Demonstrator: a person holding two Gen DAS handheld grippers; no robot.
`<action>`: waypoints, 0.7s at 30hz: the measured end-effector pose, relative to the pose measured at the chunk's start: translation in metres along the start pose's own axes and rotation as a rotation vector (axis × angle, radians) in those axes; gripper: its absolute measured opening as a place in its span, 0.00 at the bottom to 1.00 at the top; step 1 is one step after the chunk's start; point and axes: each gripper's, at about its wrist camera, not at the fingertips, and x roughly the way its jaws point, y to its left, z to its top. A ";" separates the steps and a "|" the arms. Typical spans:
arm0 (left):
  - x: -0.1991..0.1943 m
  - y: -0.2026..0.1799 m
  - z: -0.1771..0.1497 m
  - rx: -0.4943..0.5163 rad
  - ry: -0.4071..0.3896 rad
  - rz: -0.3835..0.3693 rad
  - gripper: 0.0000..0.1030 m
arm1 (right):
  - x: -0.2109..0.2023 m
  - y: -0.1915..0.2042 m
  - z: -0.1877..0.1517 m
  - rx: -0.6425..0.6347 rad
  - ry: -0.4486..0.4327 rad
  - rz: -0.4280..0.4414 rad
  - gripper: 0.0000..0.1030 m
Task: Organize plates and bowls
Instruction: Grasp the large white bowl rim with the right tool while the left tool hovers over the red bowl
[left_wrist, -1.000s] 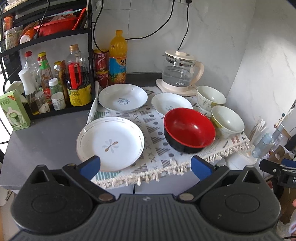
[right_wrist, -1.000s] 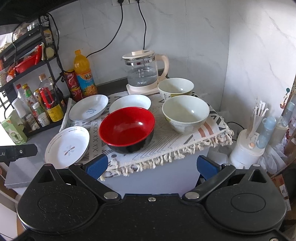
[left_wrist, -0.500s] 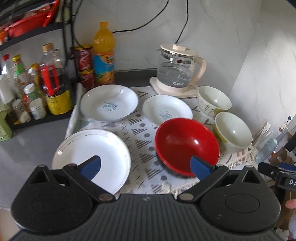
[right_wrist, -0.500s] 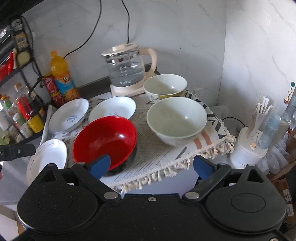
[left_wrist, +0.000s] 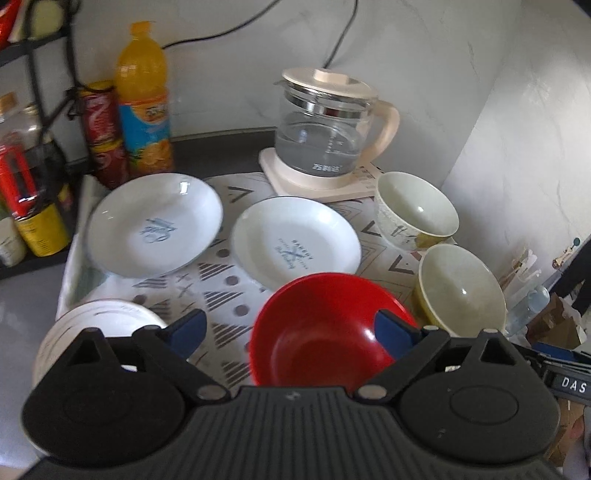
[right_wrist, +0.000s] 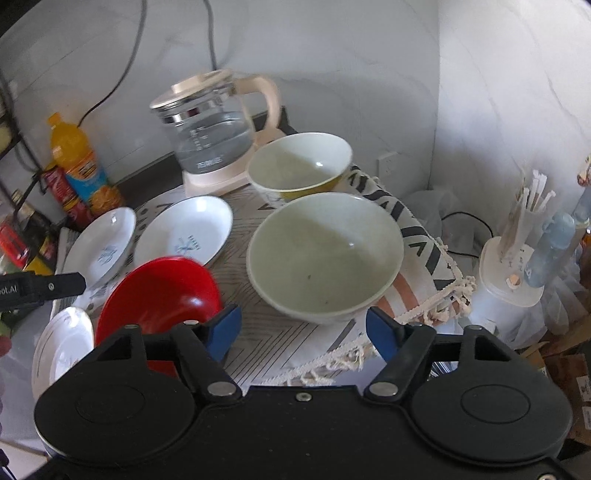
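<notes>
- The red bowl (left_wrist: 325, 332) sits on the patterned cloth (left_wrist: 221, 295) right under my left gripper (left_wrist: 291, 328); its rim lies between my two blue pads, one pad over its right edge, neither pressing on it.
- My left gripper's jaws stand wide and have just been closing a little, holding nothing.
- The near pale bowl (right_wrist: 325, 254) rests on the same cloth just ahead of my right gripper (right_wrist: 303, 332), its near wall showing in the gap between my pads, apart from both.
- My right gripper's jaws are open at a middling width and have just been closing, with nothing gripped.
- The second pale bowl (right_wrist: 299, 166) stands behind the near one, close to it, beside the glass kettle (left_wrist: 328, 129).
- Two white plates (left_wrist: 155, 225) (left_wrist: 295, 243) lie side by side on the cloth beyond the red bowl.
- A third white plate (left_wrist: 99, 325) lies at the cloth's left edge, partly hidden by my left gripper's body.
- An orange drink bottle (left_wrist: 144, 99) and a red can (left_wrist: 101, 129) stand at the back of the worktop (left_wrist: 29, 302).
</notes>
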 end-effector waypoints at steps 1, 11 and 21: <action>0.005 -0.003 0.003 0.006 0.006 -0.008 0.92 | 0.004 -0.003 0.003 0.013 0.002 -0.006 0.70; 0.057 -0.033 0.036 0.063 0.079 -0.126 0.64 | 0.033 -0.025 0.021 0.085 0.042 -0.063 0.51; 0.100 -0.066 0.057 0.134 0.143 -0.223 0.49 | 0.056 -0.048 0.027 0.179 0.078 -0.099 0.32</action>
